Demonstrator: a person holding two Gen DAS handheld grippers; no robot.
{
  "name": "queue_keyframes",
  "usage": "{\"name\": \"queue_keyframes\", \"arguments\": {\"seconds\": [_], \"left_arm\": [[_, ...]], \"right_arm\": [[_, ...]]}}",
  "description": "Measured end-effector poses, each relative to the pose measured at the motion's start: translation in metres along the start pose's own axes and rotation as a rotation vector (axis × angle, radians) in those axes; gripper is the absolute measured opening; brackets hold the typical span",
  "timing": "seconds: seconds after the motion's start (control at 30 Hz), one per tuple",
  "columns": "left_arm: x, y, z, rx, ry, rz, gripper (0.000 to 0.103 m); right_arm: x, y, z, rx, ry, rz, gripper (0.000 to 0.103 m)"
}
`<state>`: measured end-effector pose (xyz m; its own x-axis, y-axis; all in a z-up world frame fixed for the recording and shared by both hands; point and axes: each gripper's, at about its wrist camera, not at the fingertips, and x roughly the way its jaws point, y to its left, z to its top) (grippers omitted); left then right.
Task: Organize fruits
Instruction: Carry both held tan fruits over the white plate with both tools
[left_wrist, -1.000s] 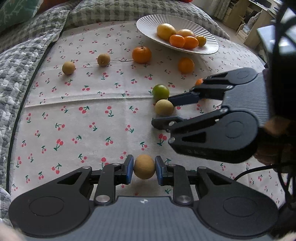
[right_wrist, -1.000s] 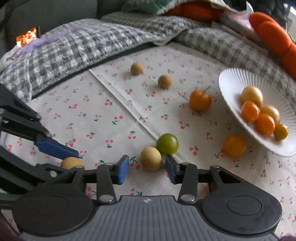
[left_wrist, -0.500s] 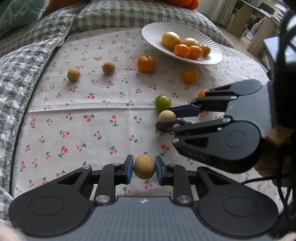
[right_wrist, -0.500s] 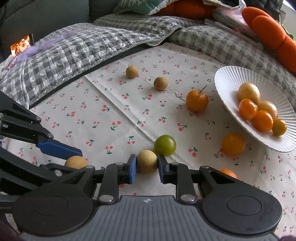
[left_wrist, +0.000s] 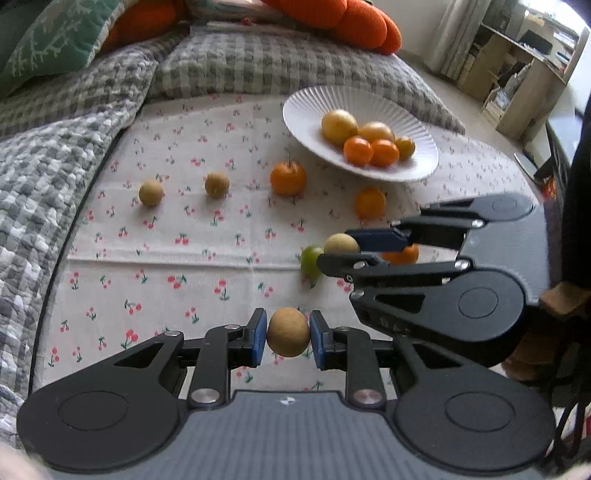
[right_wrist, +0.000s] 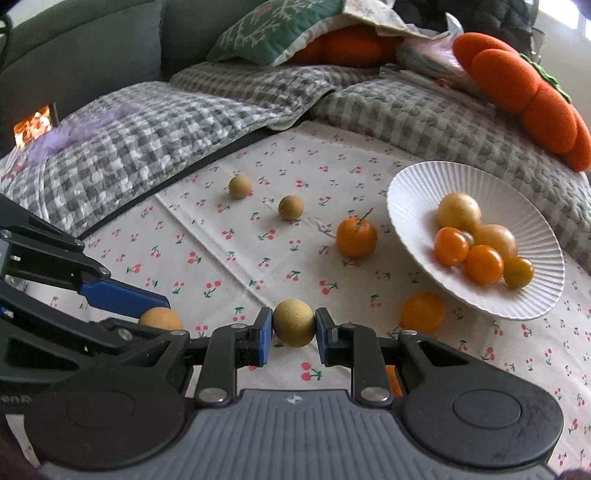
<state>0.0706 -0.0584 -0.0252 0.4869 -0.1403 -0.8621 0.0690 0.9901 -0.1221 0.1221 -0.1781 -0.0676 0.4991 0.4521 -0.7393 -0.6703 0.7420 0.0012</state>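
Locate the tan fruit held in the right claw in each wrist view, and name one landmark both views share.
Left wrist view: the tan fruit sits right of centre, pinched in the right claw, just above the green fruit.
Right wrist view: the same fruit is at bottom centre, between the blue pads.
Shared landmark: the white ribbed plate of fruit.
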Motion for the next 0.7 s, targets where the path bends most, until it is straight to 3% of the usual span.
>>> {"name": "queue_keyframes", "arguments": {"seconds": [0.7], "left_arm": [[-0.026, -0.016, 0.035, -0.055, -0.098, -0.031, 0.018]], "right_arm": [[-0.034, -0.028, 0.020, 0.103, -0.159, -0.046, 0.022]]}}
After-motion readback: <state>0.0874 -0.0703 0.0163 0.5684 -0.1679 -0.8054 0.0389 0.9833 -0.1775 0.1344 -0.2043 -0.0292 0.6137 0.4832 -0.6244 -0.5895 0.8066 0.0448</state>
